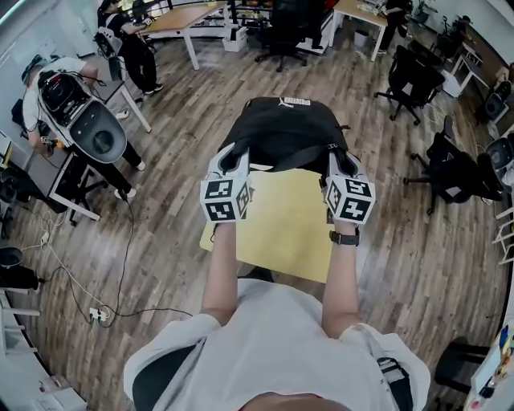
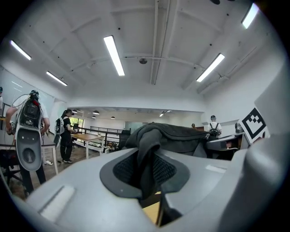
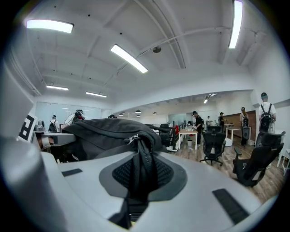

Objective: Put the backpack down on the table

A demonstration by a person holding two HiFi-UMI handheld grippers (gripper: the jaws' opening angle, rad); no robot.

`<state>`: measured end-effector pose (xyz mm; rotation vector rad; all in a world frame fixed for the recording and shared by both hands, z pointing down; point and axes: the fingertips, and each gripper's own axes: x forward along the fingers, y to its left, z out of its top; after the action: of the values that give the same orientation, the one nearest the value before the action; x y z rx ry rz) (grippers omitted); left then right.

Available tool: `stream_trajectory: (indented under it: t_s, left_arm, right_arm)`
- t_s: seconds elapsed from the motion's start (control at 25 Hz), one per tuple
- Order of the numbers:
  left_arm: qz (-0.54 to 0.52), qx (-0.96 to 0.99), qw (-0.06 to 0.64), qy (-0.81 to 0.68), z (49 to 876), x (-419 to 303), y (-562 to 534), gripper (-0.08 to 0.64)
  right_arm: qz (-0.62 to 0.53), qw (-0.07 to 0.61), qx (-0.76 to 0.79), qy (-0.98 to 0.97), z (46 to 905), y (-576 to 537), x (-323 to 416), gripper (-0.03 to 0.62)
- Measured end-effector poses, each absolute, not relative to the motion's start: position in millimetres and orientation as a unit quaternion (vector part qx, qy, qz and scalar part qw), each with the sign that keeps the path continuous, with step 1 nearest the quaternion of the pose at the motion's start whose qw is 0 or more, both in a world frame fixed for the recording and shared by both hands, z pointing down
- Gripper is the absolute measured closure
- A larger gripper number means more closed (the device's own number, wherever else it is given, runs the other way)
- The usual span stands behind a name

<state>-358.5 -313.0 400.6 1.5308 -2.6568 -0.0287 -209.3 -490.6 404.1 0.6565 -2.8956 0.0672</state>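
Note:
A black backpack (image 1: 285, 132) hangs between my two grippers over the far edge of a small yellow table (image 1: 281, 233). My left gripper (image 1: 238, 160) is shut on a fold of the bag's fabric at its left side. In the left gripper view that dark fold (image 2: 146, 163) is pinched between the jaws, with the bag's body (image 2: 181, 136) beyond and a strip of yellow table (image 2: 152, 212) below. My right gripper (image 1: 336, 164) is shut on the bag's right side. In the right gripper view a zipped edge (image 3: 141, 170) of the backpack (image 3: 102, 131) runs down between the jaws.
Wood floor surrounds the table. A person bends over a desk (image 1: 76, 112) at the left, and cables (image 1: 96, 313) trail across the floor there. Black office chairs (image 1: 454, 172) stand at the right, and more desks (image 1: 189, 20) and people are at the back.

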Motion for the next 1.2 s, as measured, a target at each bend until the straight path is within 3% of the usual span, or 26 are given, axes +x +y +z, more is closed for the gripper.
stream_trajectory:
  t_s: [0.56, 1.2]
  left_arm:
    - [0.004, 0.515, 0.063, -0.855, 425.5, -430.7, -376.8, 0.497]
    - [0.015, 0.527, 0.139, -0.839, 501.0, -487.4, -421.8, 0.497]
  right_arm:
    - [0.038, 0.114, 0.241, -0.963, 428.2, -547.6, -274.0, 0.552]
    - [0.068, 0.184, 0.260, -0.946, 498.1, -584.6, -322.5, 0.552]
